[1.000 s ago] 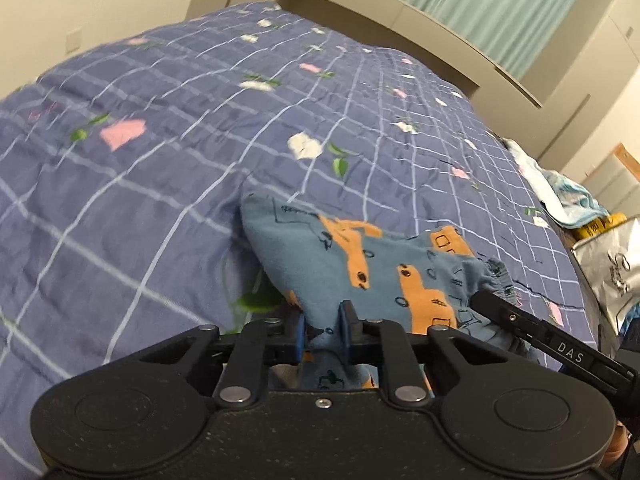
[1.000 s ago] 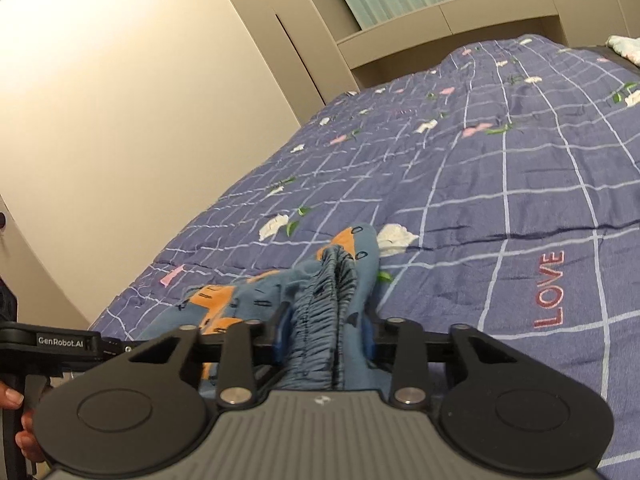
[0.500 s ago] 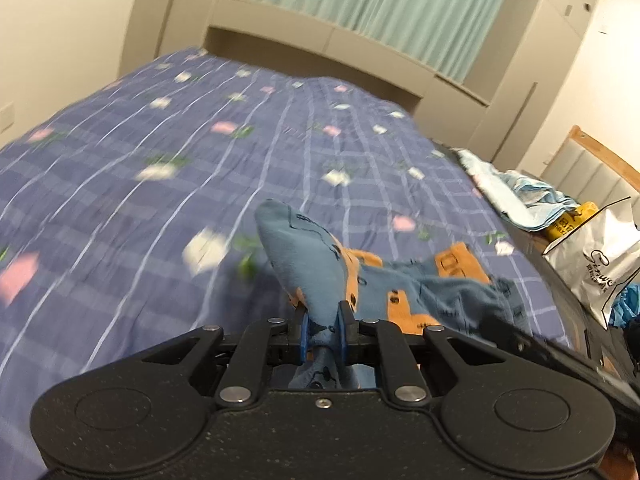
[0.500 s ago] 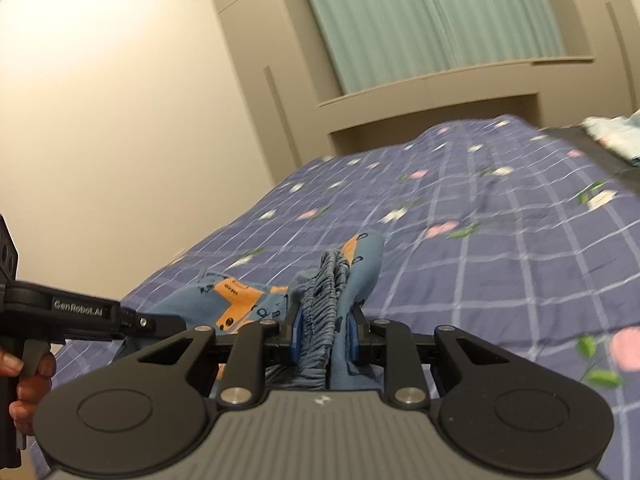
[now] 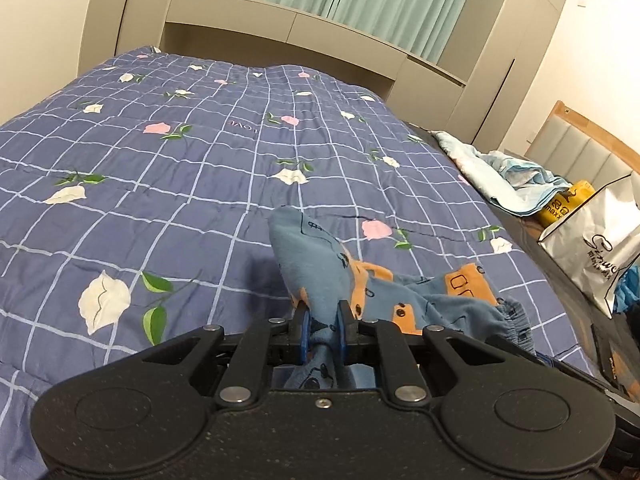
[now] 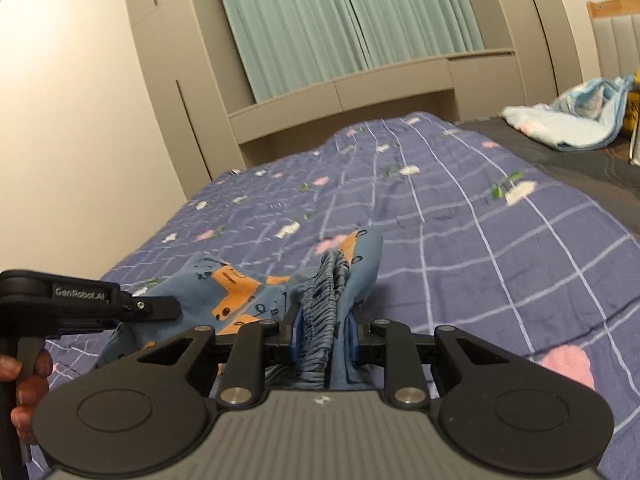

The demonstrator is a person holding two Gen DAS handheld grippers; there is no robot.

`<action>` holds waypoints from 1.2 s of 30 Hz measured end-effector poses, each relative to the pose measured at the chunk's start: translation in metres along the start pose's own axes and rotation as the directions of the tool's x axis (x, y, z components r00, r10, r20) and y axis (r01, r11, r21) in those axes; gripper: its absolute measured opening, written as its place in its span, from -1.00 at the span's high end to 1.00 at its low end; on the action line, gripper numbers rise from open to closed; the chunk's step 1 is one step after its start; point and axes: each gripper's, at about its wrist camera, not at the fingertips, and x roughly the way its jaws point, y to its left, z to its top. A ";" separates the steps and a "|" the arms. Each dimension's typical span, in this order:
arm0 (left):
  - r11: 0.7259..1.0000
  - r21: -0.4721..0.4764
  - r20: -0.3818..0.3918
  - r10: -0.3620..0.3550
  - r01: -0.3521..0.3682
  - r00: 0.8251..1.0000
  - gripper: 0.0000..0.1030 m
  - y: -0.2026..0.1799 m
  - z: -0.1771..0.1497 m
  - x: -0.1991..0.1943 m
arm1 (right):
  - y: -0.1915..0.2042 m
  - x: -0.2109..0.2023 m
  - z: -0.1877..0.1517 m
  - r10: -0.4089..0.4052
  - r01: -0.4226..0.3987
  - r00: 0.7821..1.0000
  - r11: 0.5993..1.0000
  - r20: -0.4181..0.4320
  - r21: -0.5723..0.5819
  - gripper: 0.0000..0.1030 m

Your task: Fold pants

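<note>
Soft blue pants [image 5: 320, 276] with orange prints are clamped by the left gripper [image 5: 323, 330] at a leg and by the right gripper [image 6: 323, 330] at the gathered waistband [image 6: 326, 300], above a quilted checked bedspread [image 5: 160, 200].

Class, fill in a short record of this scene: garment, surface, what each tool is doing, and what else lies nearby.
garment: blue pants with orange print
surface: purple checked quilt on a bed
left tool: shut on a plain fold of the pants
right tool: shut on the gathered waistband
nearby: light blue cloth, white bag
</note>
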 end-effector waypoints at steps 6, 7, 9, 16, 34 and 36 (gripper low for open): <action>1.000 -0.010 -0.016 0.005 -0.005 1.000 0.68 0.005 -0.001 0.001 | -0.006 0.004 -0.007 -0.017 0.017 1.000 1.000 -0.014 0.022 0.43; 1.000 -0.009 -0.017 0.007 -0.007 1.000 0.68 0.004 -0.001 0.001 | -0.006 0.004 -0.007 -0.020 0.020 1.000 1.000 -0.016 0.024 0.41; 1.000 -0.010 -0.020 0.010 -0.010 1.000 0.64 0.003 -0.001 0.001 | -0.008 0.006 -0.008 -0.022 0.022 1.000 0.999 -0.021 0.027 0.36; 1.000 -0.013 -0.025 0.022 -0.022 0.999 0.41 0.001 -0.003 0.000 | -0.010 0.007 -0.008 -0.038 0.039 0.999 0.999 -0.027 0.034 0.20; 0.998 0.008 0.047 0.069 -0.069 0.997 -0.88 -0.008 -0.004 -0.034 | -0.004 -0.016 -0.005 -0.057 0.057 0.998 0.998 0.024 0.022 -0.97; 0.997 0.008 0.064 0.078 -0.078 0.995 -0.97 -0.008 -0.005 -0.039 | -0.001 -0.020 -0.004 -0.062 0.062 0.998 0.998 0.033 0.015 -0.99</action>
